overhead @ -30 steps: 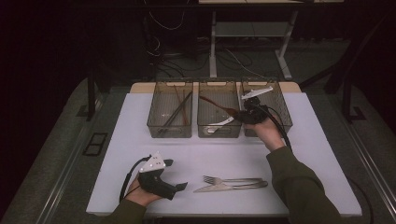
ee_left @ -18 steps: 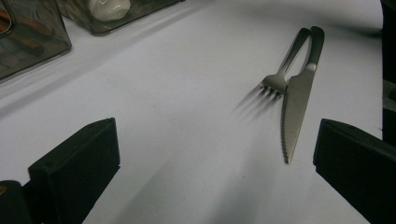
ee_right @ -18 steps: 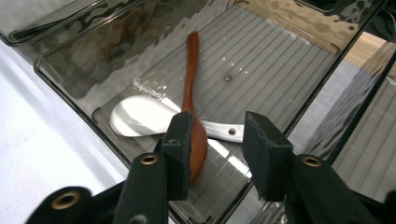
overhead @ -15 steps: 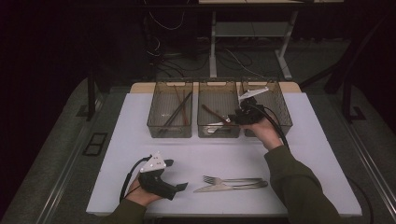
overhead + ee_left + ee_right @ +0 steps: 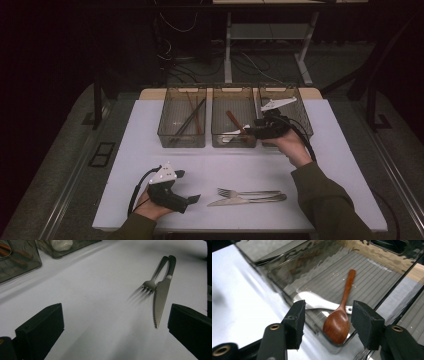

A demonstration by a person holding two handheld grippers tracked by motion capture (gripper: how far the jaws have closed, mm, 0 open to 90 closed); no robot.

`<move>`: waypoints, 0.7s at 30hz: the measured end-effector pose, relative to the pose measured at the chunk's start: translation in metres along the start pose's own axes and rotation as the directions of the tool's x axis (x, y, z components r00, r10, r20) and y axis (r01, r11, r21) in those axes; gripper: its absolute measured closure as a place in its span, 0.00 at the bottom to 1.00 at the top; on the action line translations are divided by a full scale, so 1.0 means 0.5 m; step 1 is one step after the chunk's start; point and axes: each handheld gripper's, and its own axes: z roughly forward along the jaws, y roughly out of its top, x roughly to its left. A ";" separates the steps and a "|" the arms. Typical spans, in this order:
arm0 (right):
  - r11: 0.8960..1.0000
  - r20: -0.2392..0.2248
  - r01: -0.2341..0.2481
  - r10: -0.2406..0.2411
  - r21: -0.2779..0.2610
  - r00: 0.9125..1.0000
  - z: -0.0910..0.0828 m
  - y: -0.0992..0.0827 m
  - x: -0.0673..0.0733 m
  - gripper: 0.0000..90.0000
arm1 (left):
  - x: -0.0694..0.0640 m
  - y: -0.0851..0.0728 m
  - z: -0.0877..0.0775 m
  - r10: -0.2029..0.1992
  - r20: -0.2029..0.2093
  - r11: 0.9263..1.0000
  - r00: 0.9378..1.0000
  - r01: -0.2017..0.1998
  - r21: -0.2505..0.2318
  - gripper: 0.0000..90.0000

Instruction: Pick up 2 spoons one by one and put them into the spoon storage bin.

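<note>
A brown wooden spoon [image 5: 337, 322] lies in the middle bin [image 5: 231, 90], its bowl at the front right corner, across a white spoon [image 5: 312, 302]. My right gripper [image 5: 329, 313] hangs just above that bowl. Its jaws have just been opening and stand apart on either side of the bowl without pressing on it. In the high view the right gripper [image 5: 252, 132] sits at that bin's front right corner, by the wooden spoon [image 5: 233, 120]. My left gripper [image 5: 192, 200] rests open at the table's front left. A fork [image 5: 152, 277] and a knife [image 5: 161, 295] lie ahead of it.
Three clear bins stand in a row at the back of the white table [image 5: 150, 150]. The left bin [image 5: 183, 90] holds chopsticks [image 5: 190, 120], and the right bin [image 5: 300, 117] lies behind my right hand. The fork [image 5: 247, 192] and knife [image 5: 245, 201] lie near the front edge.
My right gripper has shifted slightly left over the middle bin and its jaws have opened, so the wooden spoon now lies loose in that bin. The left gripper has not moved.
</note>
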 end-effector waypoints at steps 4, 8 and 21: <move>1.000 -0.029 -0.011 0.011 -0.008 1.000 -0.012 -0.013 0.000 0.48 | 0.000 0.000 -0.002 0.000 -0.005 1.000 1.000 0.000 -0.002 0.00; 1.000 -0.053 -0.003 0.002 -0.011 0.999 -0.019 -0.028 0.004 0.48 | 0.001 -0.001 -0.004 0.001 -0.007 1.000 1.000 -0.001 -0.002 0.00; 1.000 -0.148 -0.007 0.002 -0.031 0.989 -0.045 -0.082 0.018 0.48 | 0.000 0.001 -0.002 0.010 -0.005 1.000 1.000 -0.010 0.000 0.00</move>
